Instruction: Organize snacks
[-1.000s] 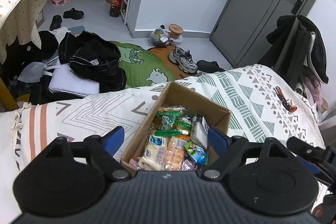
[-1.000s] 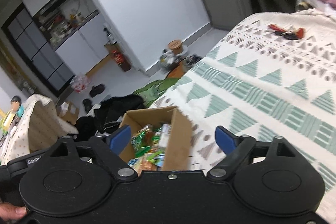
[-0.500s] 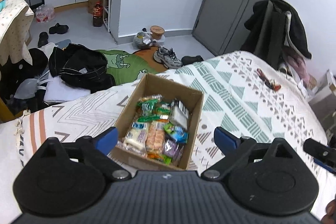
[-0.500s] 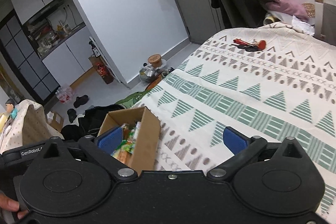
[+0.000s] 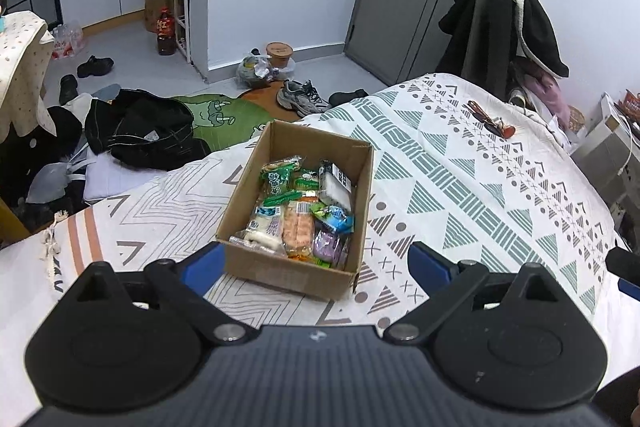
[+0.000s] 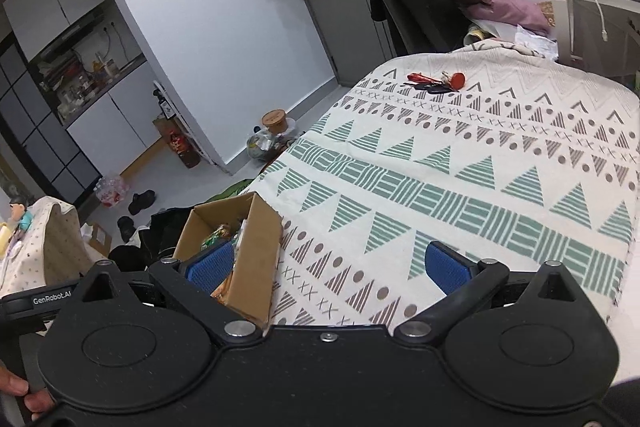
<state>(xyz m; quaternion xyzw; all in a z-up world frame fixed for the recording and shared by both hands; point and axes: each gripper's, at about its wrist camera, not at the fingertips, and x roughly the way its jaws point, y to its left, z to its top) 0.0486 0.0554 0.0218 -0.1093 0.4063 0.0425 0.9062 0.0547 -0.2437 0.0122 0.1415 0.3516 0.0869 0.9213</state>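
A brown cardboard box (image 5: 352,163) sits on the patterned bedspread (image 5: 460,187), open at the top. Several snack packets (image 5: 298,211) lie inside it: green ones at the back, orange, white and purple ones at the front. My left gripper (image 5: 314,265) hangs open just in front of the box with nothing between its fingers. In the right wrist view the same box (image 6: 256,251) stands at the lower left, its contents mostly hidden by its wall. My right gripper (image 6: 328,263) is open and empty, to the right of the box above the bedspread (image 6: 460,187).
A bunch of keys with red tags (image 6: 436,83) lies near the far end of the bed. Black bags and clothes (image 5: 148,131), shoes (image 5: 302,95) and a green rug cover the floor beyond the bed. A chair draped with a dark coat (image 5: 504,27) stands by the door.
Both grippers have pulled back and risen from the box. It now sits farther off in the left wrist view and lower left in the right wrist view. Both stay open.
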